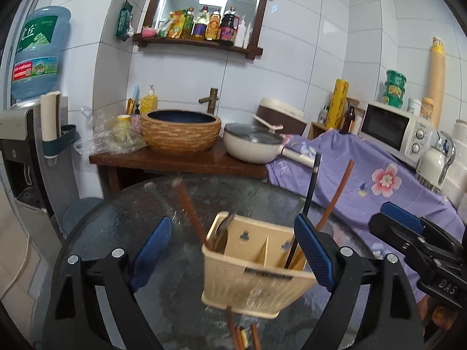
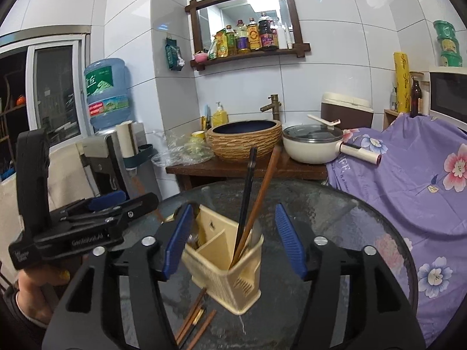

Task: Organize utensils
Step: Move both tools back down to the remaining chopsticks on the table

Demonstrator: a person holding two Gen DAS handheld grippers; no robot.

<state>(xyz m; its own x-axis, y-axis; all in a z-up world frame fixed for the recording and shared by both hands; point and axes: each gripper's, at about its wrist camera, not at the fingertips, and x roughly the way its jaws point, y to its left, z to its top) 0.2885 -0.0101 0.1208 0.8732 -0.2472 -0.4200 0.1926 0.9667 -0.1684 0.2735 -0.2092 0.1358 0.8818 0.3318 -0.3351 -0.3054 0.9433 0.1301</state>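
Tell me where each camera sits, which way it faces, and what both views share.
Left wrist: on the left gripper, looking forward over the beige utensil holder toward the sink; jaws open, right gripper at the right edge.
Right wrist: on the right gripper, facing the same holder and sink; jaws open, the left gripper and the person's hand at left.
Shared: holder, glass table, loose chopsticks, basin, mirror shelf.
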